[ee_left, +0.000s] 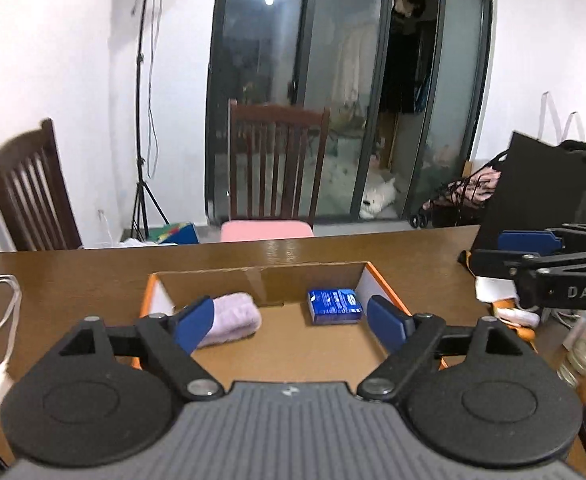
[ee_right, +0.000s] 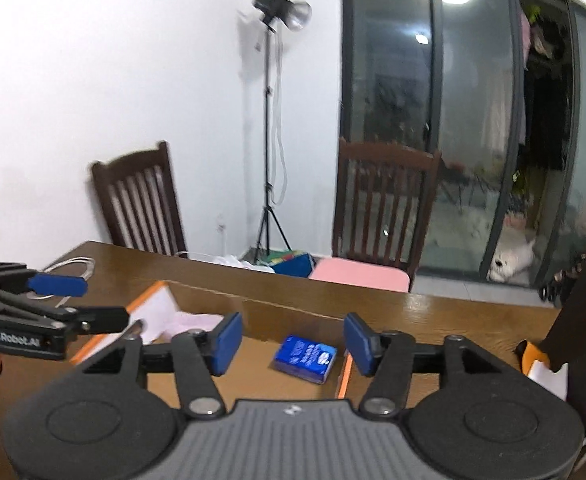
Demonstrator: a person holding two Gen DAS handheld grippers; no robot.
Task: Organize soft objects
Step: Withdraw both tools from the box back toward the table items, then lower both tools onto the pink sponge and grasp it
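I see the open orange-edged cardboard box [ee_left: 377, 280] ahead of my left gripper [ee_left: 291, 322], holding a rolled lilac towel [ee_left: 235, 318] and blue tissue pack [ee_left: 335, 306]. Both left and right gripper [ee_right: 289, 344] gape empty.

Wrist cameras: both angled down, close above the orange-rimmed cardboard box [ee_left: 377, 280] [ee_right: 149, 300]; shared: box, brown wooden counter [ee_left: 93, 276] [ee_right: 453, 312].

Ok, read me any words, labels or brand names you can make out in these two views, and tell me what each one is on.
"DAS": on the right gripper, seen from the left wrist; it may be cut off.
"GenRobot.AI": on the left gripper, seen from the right wrist.
Blue packet in the box: has white print, too blurred to read.
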